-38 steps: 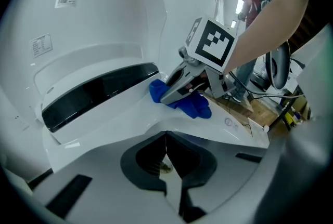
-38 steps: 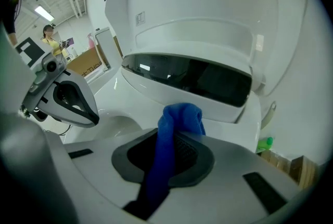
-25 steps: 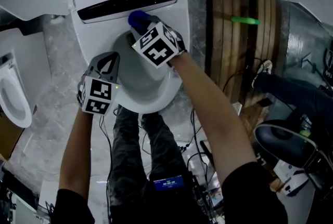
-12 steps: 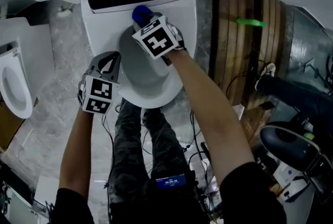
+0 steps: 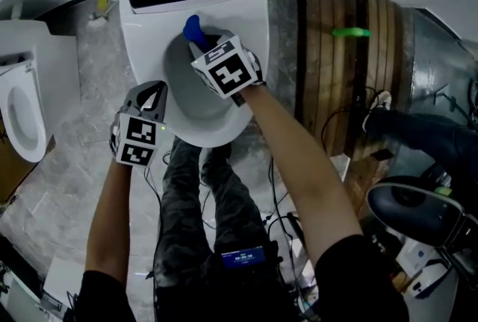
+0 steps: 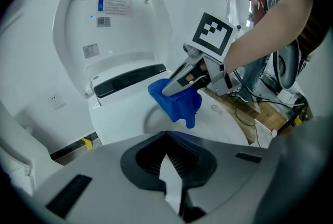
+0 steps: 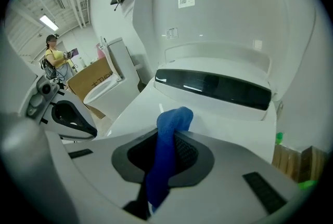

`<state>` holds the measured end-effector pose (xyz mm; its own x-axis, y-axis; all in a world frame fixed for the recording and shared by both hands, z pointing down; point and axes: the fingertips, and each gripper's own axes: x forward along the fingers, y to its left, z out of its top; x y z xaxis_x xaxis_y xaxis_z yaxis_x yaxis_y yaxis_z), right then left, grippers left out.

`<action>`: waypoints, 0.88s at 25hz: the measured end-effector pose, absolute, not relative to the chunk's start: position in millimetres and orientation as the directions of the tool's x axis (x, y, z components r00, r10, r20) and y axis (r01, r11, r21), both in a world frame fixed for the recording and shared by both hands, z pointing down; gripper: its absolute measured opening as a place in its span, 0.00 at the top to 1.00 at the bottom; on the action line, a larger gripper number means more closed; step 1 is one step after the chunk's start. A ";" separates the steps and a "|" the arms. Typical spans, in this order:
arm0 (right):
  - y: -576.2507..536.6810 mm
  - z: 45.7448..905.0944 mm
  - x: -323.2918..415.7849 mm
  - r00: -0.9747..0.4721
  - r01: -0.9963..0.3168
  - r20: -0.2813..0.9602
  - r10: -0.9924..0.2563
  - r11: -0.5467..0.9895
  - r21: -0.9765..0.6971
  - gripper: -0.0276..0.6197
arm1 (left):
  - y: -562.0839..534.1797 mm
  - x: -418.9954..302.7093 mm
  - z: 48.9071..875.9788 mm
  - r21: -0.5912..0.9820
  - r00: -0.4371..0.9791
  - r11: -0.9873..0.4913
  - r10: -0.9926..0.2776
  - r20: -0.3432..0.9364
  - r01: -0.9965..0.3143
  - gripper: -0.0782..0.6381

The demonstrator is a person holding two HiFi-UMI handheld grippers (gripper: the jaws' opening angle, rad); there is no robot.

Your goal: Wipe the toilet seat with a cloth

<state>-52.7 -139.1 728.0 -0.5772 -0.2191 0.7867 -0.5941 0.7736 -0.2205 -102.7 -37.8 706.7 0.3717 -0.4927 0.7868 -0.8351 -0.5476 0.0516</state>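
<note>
Both tongs closed: right tongs [image 5: 199, 39] pinch the blue cloth [image 5: 193, 28], dangling off their tips over the toilet seat [image 5: 255, 44] rear rim; left tongs [image 5: 154, 91] empty, farther back.

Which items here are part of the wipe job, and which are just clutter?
Job: blue cloth, toilet seat, right gripper clamped on the cloth.
Clutter: second toilet, wooden planks, green object.
</note>
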 end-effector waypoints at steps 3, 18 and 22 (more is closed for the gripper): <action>-121.8 707.6 -35.4 -0.582 -0.604 0.778 -0.237 0.766 -0.219 0.88 | -25.1 -93.0 687.7 0.039 0.365 -0.540 -0.513 0.777 -0.841 0.87; -9.4 498.9 50.7 -0.612 -0.646 0.722 -0.322 0.730 -0.222 0.88 | 30.6 -33.7 493.7 0.008 0.355 -0.503 -0.599 0.717 -0.864 0.87; 17.7 434.4 65.8 -0.612 -0.638 0.705 -0.358 0.751 -0.172 0.88 | 60.2 -29.1 449.9 0.011 0.349 -0.490 -0.606 0.715 -0.872 0.87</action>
